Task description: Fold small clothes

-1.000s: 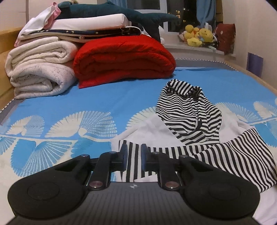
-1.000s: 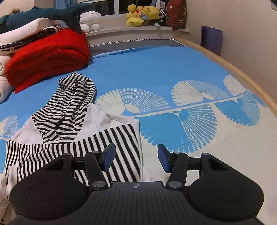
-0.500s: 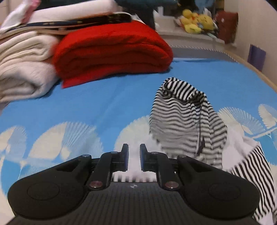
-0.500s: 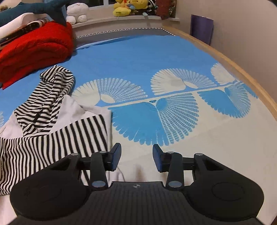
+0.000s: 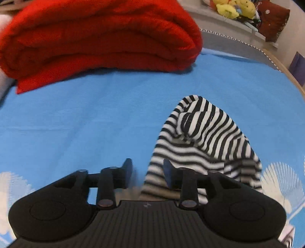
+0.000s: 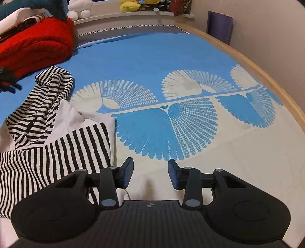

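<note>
A small white hoodie with a black-and-white striped hood (image 5: 205, 129) and striped sleeves (image 6: 63, 152) lies on the blue patterned bedsheet (image 6: 152, 57). In the left wrist view my left gripper (image 5: 146, 169) is open and empty, low over the sheet at the hood's left edge. In the right wrist view the hood (image 6: 45, 99) lies at the left, with a striped sleeve folded across the white body (image 6: 68, 118). My right gripper (image 6: 150, 171) is open and empty, just right of the sleeve's cuff end.
A folded red blanket (image 5: 99, 36) lies at the head of the bed, also in the right wrist view (image 6: 34, 47). Plush toys (image 5: 234, 8) sit on the sill behind. A wooden bed rail (image 6: 266, 76) runs along the right side by the wall.
My left gripper let go of the striped sleeve, opened and moved forward toward the hood. My right gripper drifted a little right of the sleeve and stayed open.
</note>
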A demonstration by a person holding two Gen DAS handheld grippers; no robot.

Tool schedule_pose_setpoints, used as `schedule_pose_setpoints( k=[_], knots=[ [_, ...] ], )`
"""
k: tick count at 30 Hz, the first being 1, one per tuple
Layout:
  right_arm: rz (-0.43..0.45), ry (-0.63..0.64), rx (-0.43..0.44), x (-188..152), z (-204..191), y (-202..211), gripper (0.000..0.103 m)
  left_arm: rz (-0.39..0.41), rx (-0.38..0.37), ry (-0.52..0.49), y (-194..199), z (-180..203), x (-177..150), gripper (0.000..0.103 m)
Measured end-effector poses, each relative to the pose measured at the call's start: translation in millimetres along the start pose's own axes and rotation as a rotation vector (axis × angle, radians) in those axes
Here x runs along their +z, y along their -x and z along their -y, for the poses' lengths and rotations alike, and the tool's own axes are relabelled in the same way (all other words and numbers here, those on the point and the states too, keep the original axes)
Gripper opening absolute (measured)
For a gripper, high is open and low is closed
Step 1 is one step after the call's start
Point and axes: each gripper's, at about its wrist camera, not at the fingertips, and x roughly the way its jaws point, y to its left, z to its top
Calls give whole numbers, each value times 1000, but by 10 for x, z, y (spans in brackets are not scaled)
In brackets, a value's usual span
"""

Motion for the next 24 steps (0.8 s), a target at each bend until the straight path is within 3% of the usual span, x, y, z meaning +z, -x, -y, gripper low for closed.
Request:
schedule_pose_setpoints(
  k=[3,10,12,13,14,16,21,22,24],
  knots=[
    [-9,15,-10,-15,-28,-41,41,-9,8,1,-243,96,79,49],
    [3,22,-50,-17,8,-58,41,1,28,-48,-592,241,129,48],
    [3,5,-55,-1,35,-58,41,9,28,-47,-609,256,120,30],
    [6,-3,-57,10,46,-52,41,4,17,-64,-607,272,106,9],
    [11,-11,-58,21,48,-39,41,6,15,-96,-575,303,87,1],
    [23,-16,-56,41,35,-4,41,66,26,-173,-372,371,47,1],
    [58,-27,-30,109,-29,137,41,246,-64,-299,558,444,-199,1],
    [66,-36,-22,122,-45,178,41,285,-84,-357,781,482,-329,1],
    [84,-45,-4,144,-76,256,41,405,-111,-565,1348,602,-798,1]
  ],
)
